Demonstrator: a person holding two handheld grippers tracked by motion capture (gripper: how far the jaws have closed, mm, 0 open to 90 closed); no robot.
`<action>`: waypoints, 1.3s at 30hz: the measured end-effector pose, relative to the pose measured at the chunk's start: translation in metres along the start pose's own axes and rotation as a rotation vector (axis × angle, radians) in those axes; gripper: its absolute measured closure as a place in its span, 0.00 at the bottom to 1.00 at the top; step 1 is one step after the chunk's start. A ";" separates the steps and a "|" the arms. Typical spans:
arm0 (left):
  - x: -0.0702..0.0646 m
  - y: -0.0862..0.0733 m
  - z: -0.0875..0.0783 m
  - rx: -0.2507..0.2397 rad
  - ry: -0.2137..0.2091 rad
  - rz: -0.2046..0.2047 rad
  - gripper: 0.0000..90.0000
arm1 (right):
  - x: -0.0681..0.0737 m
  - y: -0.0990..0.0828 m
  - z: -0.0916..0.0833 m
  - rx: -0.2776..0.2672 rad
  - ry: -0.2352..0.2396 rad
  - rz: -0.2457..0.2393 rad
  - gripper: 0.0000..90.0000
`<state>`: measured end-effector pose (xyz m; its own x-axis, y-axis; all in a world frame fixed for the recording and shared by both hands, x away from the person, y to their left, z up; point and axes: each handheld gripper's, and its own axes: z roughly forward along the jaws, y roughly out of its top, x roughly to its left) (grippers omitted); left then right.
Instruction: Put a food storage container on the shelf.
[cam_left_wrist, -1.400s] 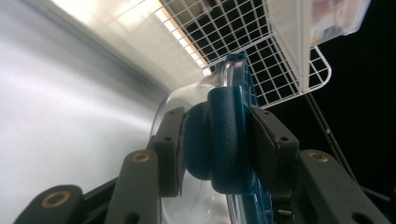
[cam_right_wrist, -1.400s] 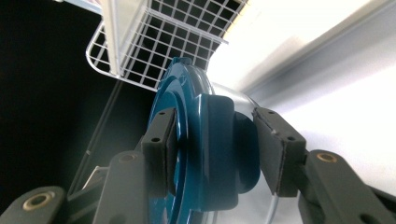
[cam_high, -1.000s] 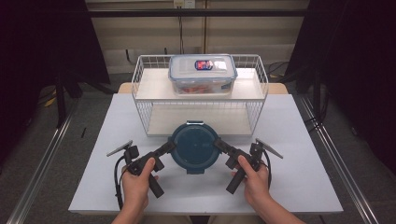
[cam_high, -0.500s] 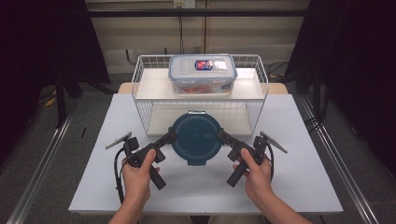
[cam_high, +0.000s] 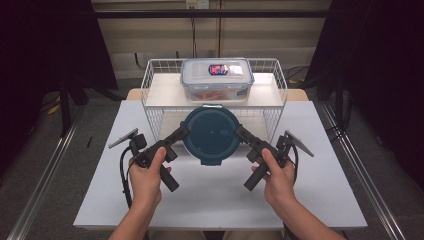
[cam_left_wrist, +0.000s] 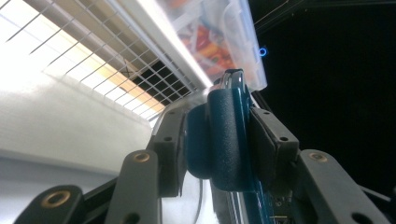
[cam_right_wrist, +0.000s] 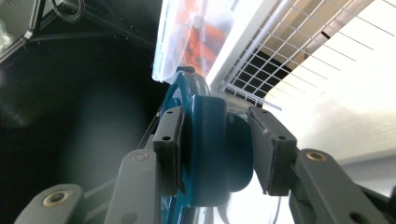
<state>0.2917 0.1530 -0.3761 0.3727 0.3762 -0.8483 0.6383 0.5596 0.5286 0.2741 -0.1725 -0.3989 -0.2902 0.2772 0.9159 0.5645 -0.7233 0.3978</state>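
A round dark-teal lidded container (cam_high: 211, 135) hangs above the white table (cam_high: 210, 200), just in front of the wire rack. My left gripper (cam_high: 181, 132) is shut on its left side tab, and my right gripper (cam_high: 240, 131) is shut on its right side tab. In the left gripper view the left gripper (cam_left_wrist: 222, 140) has both pads pressed on the teal tab (cam_left_wrist: 224, 116). In the right gripper view the right gripper (cam_right_wrist: 217, 149) clamps the other tab (cam_right_wrist: 210, 126); its jaws have just been closing on that tab.
A white wire rack (cam_high: 150, 95) stands at the back of the table. On its top shelf sits a clear rectangular lidded box (cam_high: 216, 80) with orange contents. The lower shelf opening lies directly behind the round container. Metal rails run along both sides of the table.
Both hands have risen together, lifting the round container off the table and up in front of the rack's lower opening.
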 end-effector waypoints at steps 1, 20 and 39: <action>-0.003 0.001 0.001 -0.013 -0.004 -0.009 0.65 | 0.002 0.001 0.001 -0.005 0.004 -0.011 0.65; -0.054 0.030 0.010 -0.062 -0.076 0.057 0.65 | 0.050 0.026 0.004 -0.098 0.075 -0.066 0.65; -0.095 0.082 0.054 -0.113 -0.130 0.060 0.65 | 0.097 0.078 0.029 -0.189 0.097 -0.094 0.65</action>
<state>0.3450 0.1237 -0.2541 0.4965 0.3164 -0.8083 0.5351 0.6216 0.5721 0.3125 -0.1842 -0.2778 -0.4130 0.2937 0.8621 0.3789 -0.8054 0.4558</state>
